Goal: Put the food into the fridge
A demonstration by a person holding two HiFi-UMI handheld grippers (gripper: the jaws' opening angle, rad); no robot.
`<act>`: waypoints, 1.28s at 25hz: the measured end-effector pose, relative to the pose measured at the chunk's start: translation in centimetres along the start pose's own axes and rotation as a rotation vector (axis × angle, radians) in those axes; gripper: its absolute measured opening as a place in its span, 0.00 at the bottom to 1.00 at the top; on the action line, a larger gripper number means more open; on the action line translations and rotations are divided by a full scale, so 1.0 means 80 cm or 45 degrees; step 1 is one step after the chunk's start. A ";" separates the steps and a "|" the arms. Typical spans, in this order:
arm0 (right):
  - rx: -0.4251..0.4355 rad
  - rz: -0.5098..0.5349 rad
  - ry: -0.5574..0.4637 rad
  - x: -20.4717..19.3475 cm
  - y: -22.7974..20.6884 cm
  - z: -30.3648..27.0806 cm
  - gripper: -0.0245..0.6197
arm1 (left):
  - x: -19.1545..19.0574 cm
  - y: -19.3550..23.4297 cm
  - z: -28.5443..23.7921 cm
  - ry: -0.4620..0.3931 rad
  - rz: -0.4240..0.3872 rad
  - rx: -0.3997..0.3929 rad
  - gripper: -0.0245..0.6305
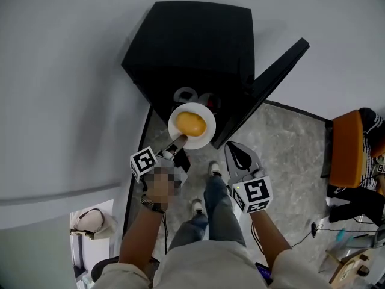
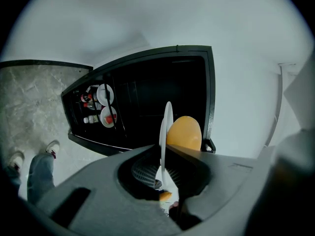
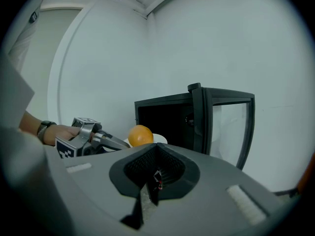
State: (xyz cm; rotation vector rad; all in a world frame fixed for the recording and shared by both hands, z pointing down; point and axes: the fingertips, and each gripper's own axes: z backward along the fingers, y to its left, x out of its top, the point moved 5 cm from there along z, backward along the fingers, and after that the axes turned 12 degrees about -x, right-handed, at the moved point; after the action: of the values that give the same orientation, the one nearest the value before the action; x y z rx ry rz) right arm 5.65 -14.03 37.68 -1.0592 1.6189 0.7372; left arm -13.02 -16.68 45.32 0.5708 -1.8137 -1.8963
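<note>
A white plate (image 1: 204, 138) carries an orange round food (image 1: 190, 124) and hangs level in front of the open black fridge (image 1: 192, 47). My left gripper (image 1: 178, 143) is shut on the plate's near rim. In the left gripper view the plate (image 2: 166, 127) stands edge-on between the jaws of my left gripper (image 2: 165, 154), with the orange food (image 2: 185, 133) to its right. The fridge's dark inside (image 2: 157, 97) lies ahead. My right gripper (image 1: 233, 150) is shut and holds nothing, just right of the plate. In the right gripper view my right gripper (image 3: 156, 149) points at the orange food (image 3: 141, 134).
The fridge door (image 1: 271, 83) swings open to the right; its shelf (image 2: 98, 107) holds bottles and small plates. The person's legs and shoes (image 1: 210, 168) stand on the marble floor (image 1: 283, 155). An orange chair (image 1: 346, 149) is at the far right, a white wall (image 1: 60, 71) at the left.
</note>
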 end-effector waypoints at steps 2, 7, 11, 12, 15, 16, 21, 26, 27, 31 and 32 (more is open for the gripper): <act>0.016 0.005 -0.004 -0.002 0.001 -0.012 0.05 | 0.012 0.013 -0.006 -0.013 -0.005 0.025 0.07; 0.002 0.010 0.012 -0.013 -0.004 -0.044 0.05 | 0.034 0.049 -0.025 -0.052 0.009 0.031 0.07; -0.009 -0.018 0.004 -0.021 -0.011 -0.068 0.05 | 0.049 0.070 -0.041 -0.078 0.014 0.020 0.07; -0.008 -0.017 0.002 -0.024 -0.012 -0.073 0.05 | 0.053 0.076 -0.044 -0.081 0.011 0.021 0.07; 0.001 0.009 0.028 -0.035 -0.013 -0.088 0.05 | 0.066 0.095 -0.049 -0.094 -0.001 0.033 0.07; -0.001 0.019 0.032 -0.038 -0.013 -0.092 0.05 | 0.070 0.100 -0.050 -0.105 0.004 0.033 0.07; -0.016 0.017 0.029 -0.055 -0.016 -0.115 0.05 | 0.085 0.126 -0.057 -0.133 0.018 0.032 0.07; -0.017 -0.009 0.033 -0.070 -0.015 -0.130 0.05 | 0.099 0.153 -0.069 -0.136 0.028 0.041 0.07; -0.017 -0.015 0.042 -0.073 -0.014 -0.133 0.05 | 0.102 0.157 -0.072 -0.140 0.028 0.038 0.07; -0.007 -0.009 0.043 -0.082 -0.011 -0.141 0.05 | 0.111 0.175 -0.086 -0.137 0.029 0.026 0.07; -0.003 -0.006 0.042 -0.083 -0.010 -0.143 0.05 | 0.113 0.180 -0.089 -0.133 0.028 0.020 0.07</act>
State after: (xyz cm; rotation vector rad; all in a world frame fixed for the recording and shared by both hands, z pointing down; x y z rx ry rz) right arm 2.22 -22.32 47.42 -1.0818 1.6432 0.7218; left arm -15.64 -28.19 59.43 0.4627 -1.8937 -1.9313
